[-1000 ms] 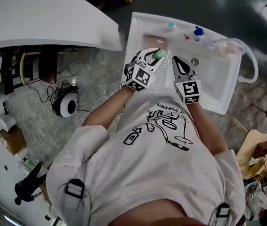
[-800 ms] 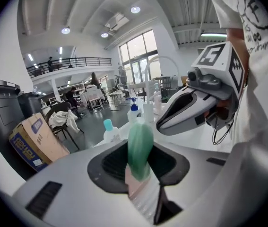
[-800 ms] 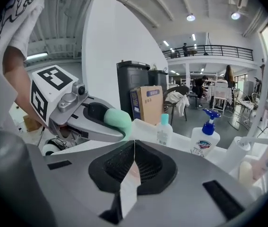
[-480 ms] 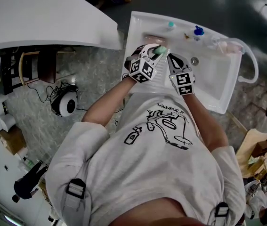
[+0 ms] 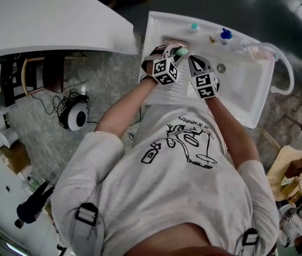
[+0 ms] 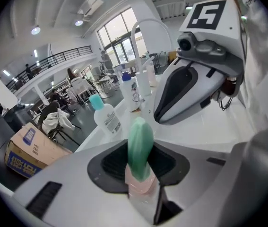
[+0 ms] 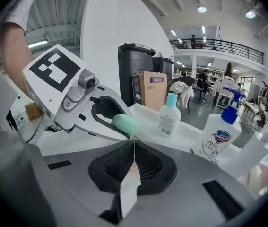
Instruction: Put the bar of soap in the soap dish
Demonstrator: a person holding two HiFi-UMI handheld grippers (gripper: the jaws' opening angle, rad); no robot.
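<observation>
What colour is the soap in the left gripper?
The soap is mint green; left gripper view shows it best.

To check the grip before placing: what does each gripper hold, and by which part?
The left gripper holds the green bar of soap by its near end; the rest sticks out. The right gripper holds nothing.

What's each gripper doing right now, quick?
Left gripper: jaws closed on the soap.
Right gripper: jaws shut, holding nothing.
</observation>
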